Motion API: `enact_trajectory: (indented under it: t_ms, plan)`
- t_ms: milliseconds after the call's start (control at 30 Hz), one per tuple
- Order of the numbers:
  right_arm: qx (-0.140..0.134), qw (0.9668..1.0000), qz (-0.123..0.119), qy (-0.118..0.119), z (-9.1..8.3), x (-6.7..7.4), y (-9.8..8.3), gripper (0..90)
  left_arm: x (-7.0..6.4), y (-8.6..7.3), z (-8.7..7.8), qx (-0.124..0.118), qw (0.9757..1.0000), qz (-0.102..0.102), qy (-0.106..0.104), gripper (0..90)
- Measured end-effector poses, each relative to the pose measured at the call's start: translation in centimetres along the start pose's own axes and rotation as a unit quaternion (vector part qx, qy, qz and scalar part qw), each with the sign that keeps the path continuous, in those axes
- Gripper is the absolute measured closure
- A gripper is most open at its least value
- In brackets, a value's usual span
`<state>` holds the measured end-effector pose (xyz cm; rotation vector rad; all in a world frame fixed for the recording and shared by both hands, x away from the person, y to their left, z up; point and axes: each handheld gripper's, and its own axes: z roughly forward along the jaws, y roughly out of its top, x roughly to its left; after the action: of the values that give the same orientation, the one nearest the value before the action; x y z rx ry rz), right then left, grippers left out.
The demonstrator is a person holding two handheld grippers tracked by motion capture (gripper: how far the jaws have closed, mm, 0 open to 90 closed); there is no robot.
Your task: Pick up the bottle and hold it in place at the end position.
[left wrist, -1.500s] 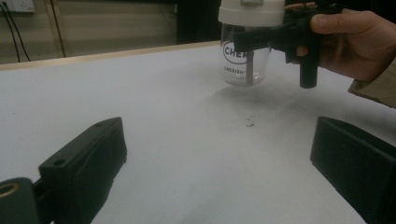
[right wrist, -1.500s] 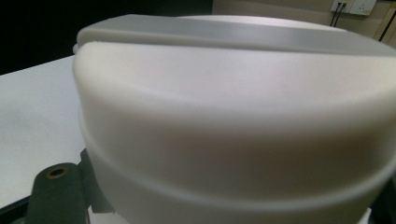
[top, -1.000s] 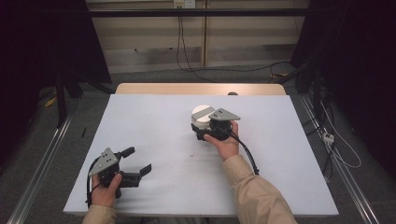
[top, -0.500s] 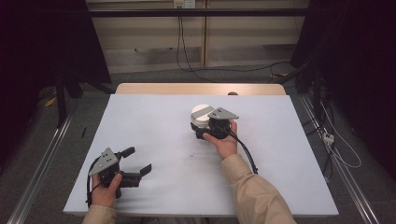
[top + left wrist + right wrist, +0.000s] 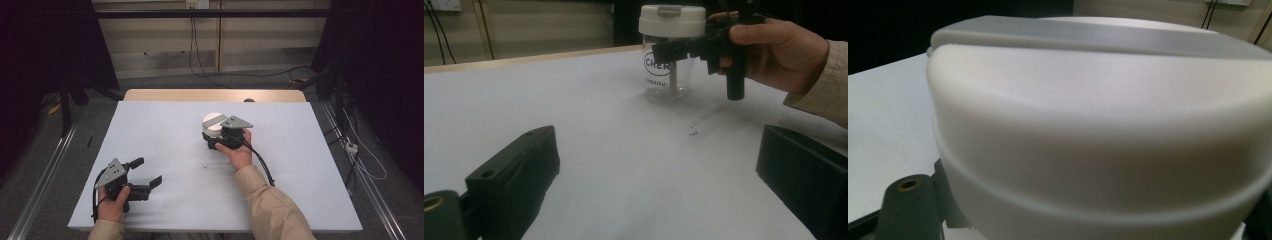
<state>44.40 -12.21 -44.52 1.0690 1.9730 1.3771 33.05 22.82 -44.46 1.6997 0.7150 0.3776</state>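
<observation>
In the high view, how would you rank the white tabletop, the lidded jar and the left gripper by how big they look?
1. White tabletop, by far the largest.
2. Left gripper and lidded jar: too close to rank; the jar is partly hidden behind the right gripper.

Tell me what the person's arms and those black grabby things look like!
Each hand holds a black tool. The left tool and the right tool both carry a grey three-cornered plate on top and trail a black cable. The left tool's two jaws are chunky black blocks. The person wears light beige long sleeves reaching the wrists.
</observation>
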Motion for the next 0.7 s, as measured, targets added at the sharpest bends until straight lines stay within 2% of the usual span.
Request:
enact_trajectory:
  t_ms: [700]
  plan:
    - [-0.001, 1.0000, -0.001, 0.002, 0.58, 0.10, 0.03, 18.3, 0.03, -0.03, 0.04, 0.000, 1.0000, -0.001, 0.000, 3.4]
